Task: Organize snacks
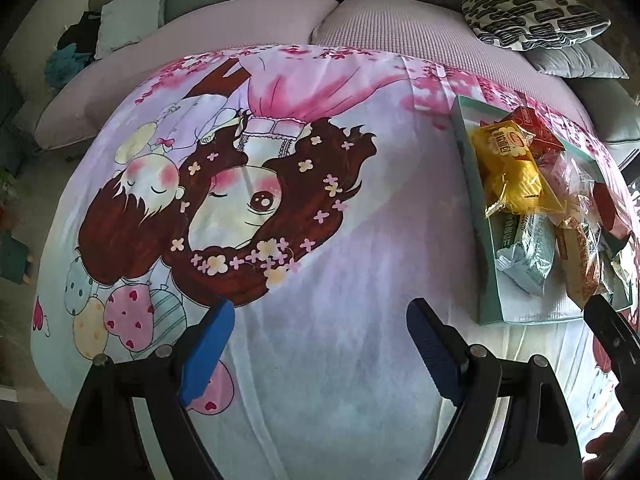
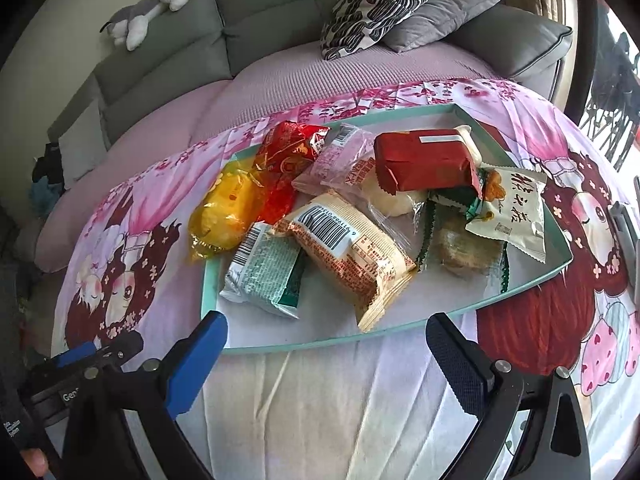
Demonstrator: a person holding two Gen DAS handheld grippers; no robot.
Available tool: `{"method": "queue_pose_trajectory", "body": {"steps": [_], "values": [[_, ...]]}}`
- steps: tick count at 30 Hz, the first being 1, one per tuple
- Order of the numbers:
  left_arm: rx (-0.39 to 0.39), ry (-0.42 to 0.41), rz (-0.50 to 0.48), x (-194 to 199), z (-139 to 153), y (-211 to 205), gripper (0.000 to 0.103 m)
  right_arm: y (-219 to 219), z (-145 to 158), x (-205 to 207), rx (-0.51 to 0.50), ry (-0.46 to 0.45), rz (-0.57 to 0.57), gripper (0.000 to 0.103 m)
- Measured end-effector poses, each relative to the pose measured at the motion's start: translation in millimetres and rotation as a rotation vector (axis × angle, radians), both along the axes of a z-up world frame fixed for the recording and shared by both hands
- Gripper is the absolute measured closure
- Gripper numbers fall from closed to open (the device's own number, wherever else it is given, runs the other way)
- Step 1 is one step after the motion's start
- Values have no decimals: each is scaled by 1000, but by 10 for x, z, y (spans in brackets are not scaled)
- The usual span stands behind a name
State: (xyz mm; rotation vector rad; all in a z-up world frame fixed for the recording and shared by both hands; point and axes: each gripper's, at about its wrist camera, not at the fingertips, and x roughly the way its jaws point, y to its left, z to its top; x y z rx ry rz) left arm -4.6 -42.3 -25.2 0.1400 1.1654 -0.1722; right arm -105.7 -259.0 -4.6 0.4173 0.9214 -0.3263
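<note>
Lying heaped in the teal tray (image 2: 212, 280) on the cartoon-print cloth (image 1: 320, 320), the snack packets (image 2: 344, 248) look already gathered. Both the left gripper (image 1: 320, 344) and right gripper (image 2: 326, 352) hover empty, fingers apart. Only tidying, if anything, seems left.

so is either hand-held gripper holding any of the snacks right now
No, nothing is held. The left hand-held gripper is open over the bare blanket, and the right hand-held gripper is open just short of the tray, touching no snack.
</note>
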Motion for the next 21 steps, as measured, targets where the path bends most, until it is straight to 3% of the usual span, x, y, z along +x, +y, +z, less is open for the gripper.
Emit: {"method": "queue_pose_trajectory", "body": {"steps": [21], "values": [[-13,28,3,5,-40,-11,15,15,-35,14,4,16,13,2]]}}
